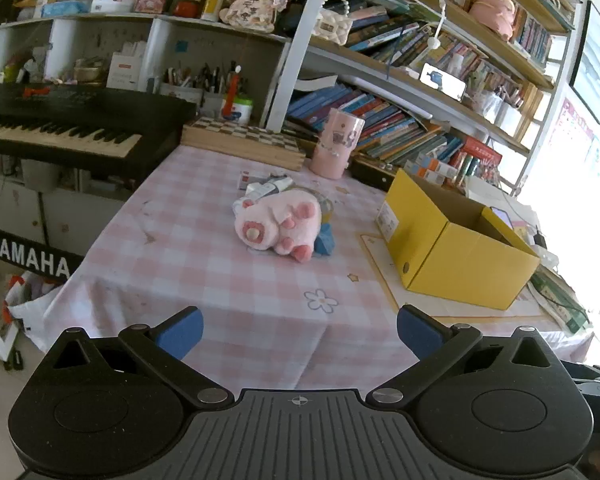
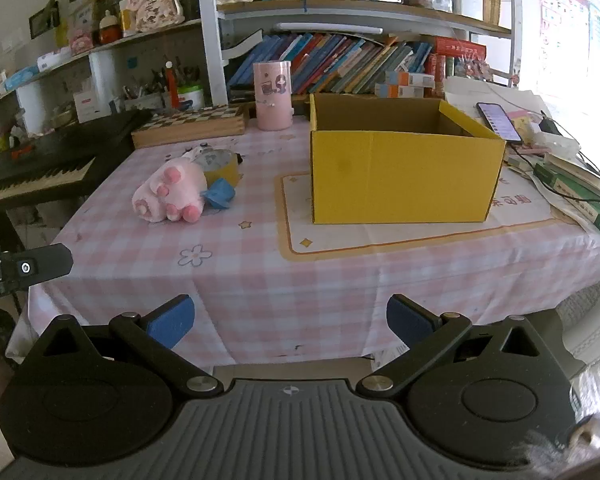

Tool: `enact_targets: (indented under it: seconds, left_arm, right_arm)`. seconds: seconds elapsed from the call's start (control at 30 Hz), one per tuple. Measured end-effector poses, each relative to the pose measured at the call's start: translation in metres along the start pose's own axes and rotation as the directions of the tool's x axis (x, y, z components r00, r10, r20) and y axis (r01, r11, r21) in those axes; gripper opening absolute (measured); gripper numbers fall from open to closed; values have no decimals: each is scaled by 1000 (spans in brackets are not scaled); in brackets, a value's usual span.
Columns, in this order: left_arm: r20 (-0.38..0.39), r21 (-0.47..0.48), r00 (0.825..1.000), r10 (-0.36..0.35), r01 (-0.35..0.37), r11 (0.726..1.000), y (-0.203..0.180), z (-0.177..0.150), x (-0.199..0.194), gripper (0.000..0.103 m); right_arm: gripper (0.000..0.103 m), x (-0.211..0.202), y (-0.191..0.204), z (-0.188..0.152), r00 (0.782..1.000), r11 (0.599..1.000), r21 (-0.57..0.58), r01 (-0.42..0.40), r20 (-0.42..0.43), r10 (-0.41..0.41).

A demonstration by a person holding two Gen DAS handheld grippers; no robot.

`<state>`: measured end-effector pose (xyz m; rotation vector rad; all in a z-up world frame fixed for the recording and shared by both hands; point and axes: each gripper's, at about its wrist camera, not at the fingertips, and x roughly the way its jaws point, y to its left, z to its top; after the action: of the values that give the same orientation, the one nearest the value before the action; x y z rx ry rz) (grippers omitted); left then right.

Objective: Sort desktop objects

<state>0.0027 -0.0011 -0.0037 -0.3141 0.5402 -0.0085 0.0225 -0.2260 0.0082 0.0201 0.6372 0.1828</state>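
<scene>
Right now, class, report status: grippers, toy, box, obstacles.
Left gripper and right gripper open, empty, short of table. Pink plush toy lying among clutter. Yellow cardboard box open. Path unobstructed.

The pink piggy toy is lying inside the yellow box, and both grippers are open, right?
Not quite. The pink piggy toy lies on the checked tablecloth, left of the yellow box, as the right wrist view shows. Both grippers are open.

Home study (bookshelves point(image 2: 340, 60), keyboard point(image 1: 60, 128)).
</scene>
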Motion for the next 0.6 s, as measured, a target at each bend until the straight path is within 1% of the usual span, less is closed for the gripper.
enact_targets:
  seconds: [0.37,0.6]
  left_arm:
    - [-10,-5,1000,13,-13,1000,3,0,1,103]
    - [-12,9,1000,6,-6,1000,2,1,2,103]
  right_arm:
    - [103,3,0,-1,1000,1000,0,14,-6,-14]
    - [103,5,0,1,1000,1000,-3,14,-16,-14]
